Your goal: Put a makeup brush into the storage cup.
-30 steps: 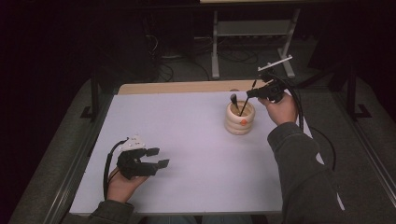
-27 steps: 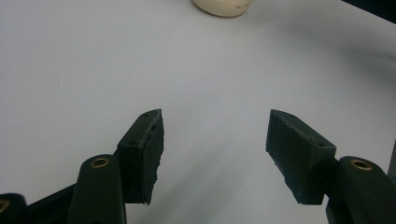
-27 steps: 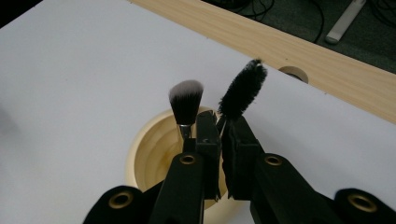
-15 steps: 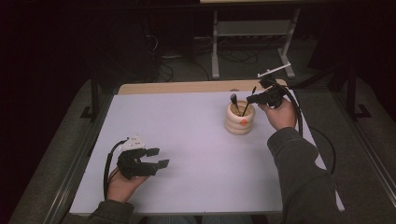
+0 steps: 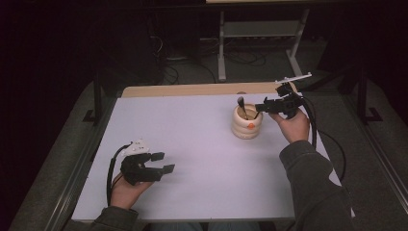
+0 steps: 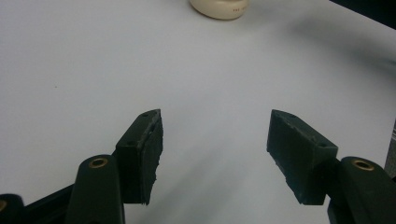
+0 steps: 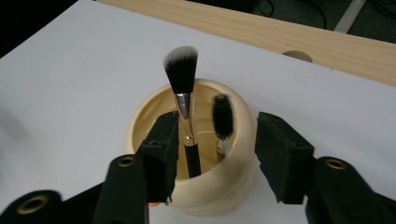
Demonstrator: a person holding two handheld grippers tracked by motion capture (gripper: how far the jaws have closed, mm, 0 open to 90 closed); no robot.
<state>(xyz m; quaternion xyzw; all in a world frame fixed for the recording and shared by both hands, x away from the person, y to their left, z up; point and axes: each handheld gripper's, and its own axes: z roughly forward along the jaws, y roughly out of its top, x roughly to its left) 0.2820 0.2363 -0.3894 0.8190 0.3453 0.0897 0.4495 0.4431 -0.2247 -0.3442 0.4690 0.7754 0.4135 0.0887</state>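
A cream ribbed pot [image 5: 246, 126] stands on the white table, right of the middle. It holds a black makeup brush with a white tip [image 7: 181, 74] and a small black brush [image 7: 223, 116]. My right gripper [image 5: 260, 107] hovers at the pot's right rim, pointing left. Its jaws have just been opening and are open on either side of both brushes; the pads [image 7: 161, 140] press on nothing. My left gripper [image 5: 163, 162] rests open at the front left with nothing between its jaws [image 6: 215, 135]. The pot's base [image 6: 219, 7] lies far ahead of it.
A bare wooden strip [image 5: 192, 89] with a round hole runs along the table's far edge. Behind it a metal stand [image 5: 262, 30] and cables sit on the dark floor. The right gripper's cable [image 5: 332, 144] hangs off the table's right side.
My right gripper has sunk toward the pot and its jaws have opened. The brush it held slanted over the pot now stands inside. The left gripper has not moved.
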